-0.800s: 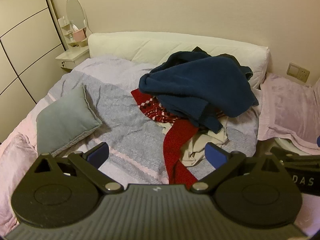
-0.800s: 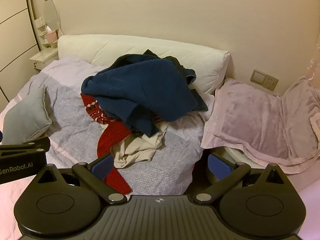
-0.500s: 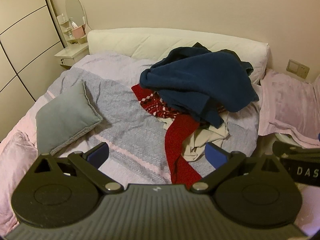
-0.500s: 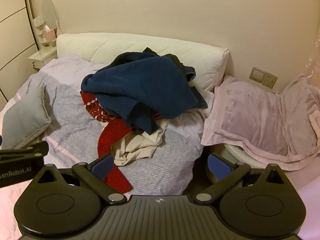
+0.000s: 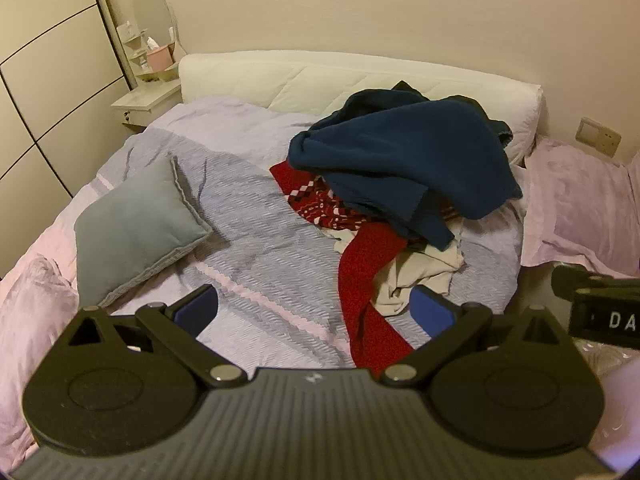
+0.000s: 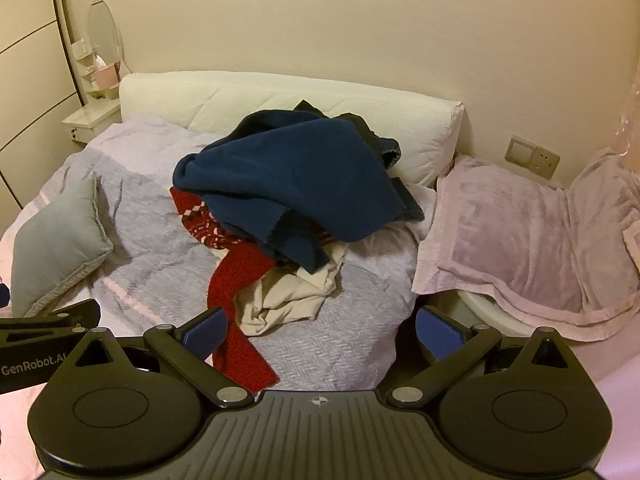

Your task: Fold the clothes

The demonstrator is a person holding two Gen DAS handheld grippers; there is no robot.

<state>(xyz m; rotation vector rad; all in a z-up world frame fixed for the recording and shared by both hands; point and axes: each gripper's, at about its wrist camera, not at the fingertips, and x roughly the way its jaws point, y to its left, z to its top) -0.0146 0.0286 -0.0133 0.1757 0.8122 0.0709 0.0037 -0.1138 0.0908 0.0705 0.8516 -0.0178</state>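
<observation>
Both hand-held grippers, left hand-held gripper [image 5: 314,310] and right hand-held gripper [image 6: 322,328], gape wide, seemingly empty

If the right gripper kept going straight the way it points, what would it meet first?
Probably the cream garment at the near edge of the clothes pile, with the red sweater's sleeve just beside it; depth is unclear. The right gripper is open.

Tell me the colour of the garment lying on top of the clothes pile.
Dark navy blue garment, plain; it shows best in the right wrist view.
</observation>
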